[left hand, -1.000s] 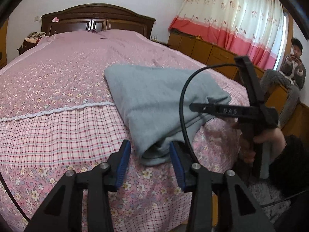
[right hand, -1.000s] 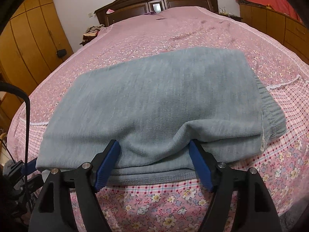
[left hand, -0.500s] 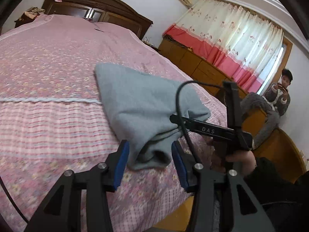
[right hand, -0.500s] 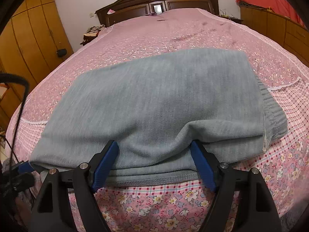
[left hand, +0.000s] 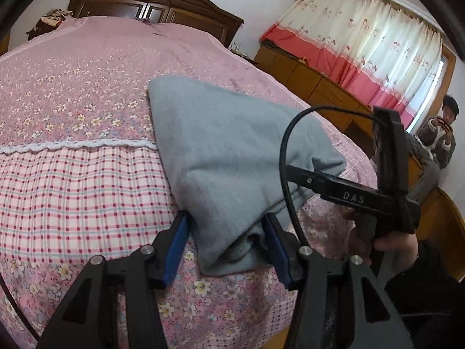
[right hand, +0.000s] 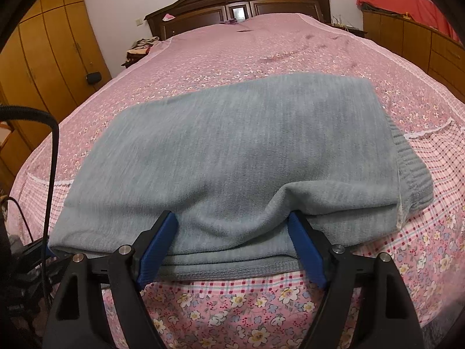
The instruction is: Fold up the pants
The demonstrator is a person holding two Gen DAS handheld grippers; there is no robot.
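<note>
Grey folded pants (left hand: 232, 145) lie flat on the pink bed (left hand: 72, 174), with the ribbed waistband (right hand: 412, 171) at the right in the right wrist view. My left gripper (left hand: 225, 218) stands around the pants' near corner. Its jaws are opening, and the cloth rests loose between the blue pads (left hand: 177, 241). My right gripper (right hand: 231, 216) is spread wide at the pants' near long edge, where a low hump of cloth sits between its fingers (right hand: 158, 244). In the left wrist view, a hand holds the right gripper (left hand: 377, 200) to the right of the pants.
The bed runs back to a dark wooden headboard (right hand: 238, 5). Wooden wardrobes (right hand: 43, 58) stand on one side, and low cabinets (left hand: 314, 87) under red and white curtains on the other. A person (left hand: 438, 136) sits by the window. A black cable (left hand: 286, 160) loops over the pants' corner.
The left gripper's jaws have spread wider and its view has swung and rolled along the bed's edge. The right gripper's jaws opened slightly. The pants stayed put.
</note>
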